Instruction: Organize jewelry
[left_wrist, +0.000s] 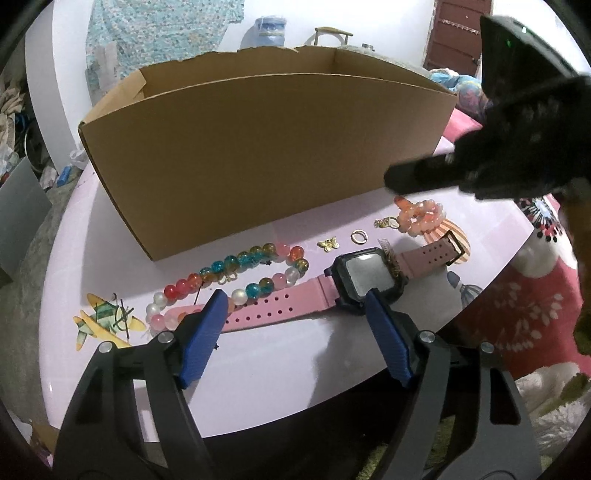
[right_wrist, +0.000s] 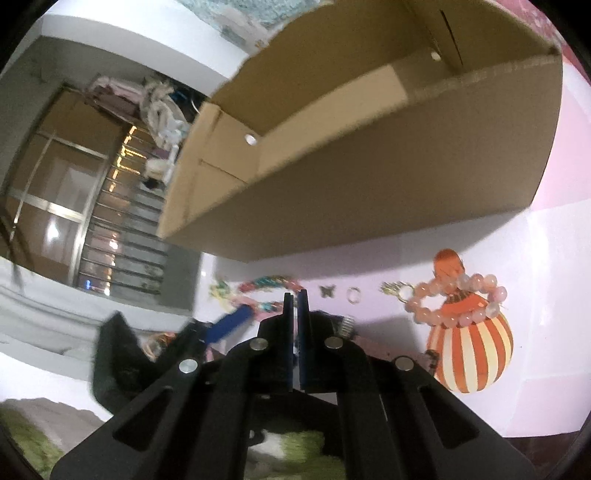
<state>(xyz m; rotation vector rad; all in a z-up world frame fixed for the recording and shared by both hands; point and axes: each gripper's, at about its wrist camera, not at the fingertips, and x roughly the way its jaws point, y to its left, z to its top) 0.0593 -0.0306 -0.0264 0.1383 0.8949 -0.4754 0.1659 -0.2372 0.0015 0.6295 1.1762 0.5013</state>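
The left gripper (left_wrist: 295, 304) stood wide apart over the pink-strapped watch with a black square face (left_wrist: 360, 278), not touching it. The right gripper (right_wrist: 294, 295) was squeezed tight on nothing, with the pink bead bracelet (right_wrist: 456, 301) off to its right.

The right tool (left_wrist: 406, 181) is a dark blur in the left wrist view, and its body runs off the right edge. In its own view its blue pads stand together, but I cannot tell if something thin is between them.

The pink strap watch with black square case (left_wrist: 354, 280) is partly covered by the blue fingers (left_wrist: 205, 332) of the left tool; the end of its strap goes under one finger.

The floor of the brown cardboard box (left_wrist: 258, 158) is hidden behind its near wall.

In the right wrist view the string of coloured glass beads (right_wrist: 269, 286) is smeared and too small to read. The small gold butterfly charm (right_wrist: 327, 291) also looks only like a dark shape there.
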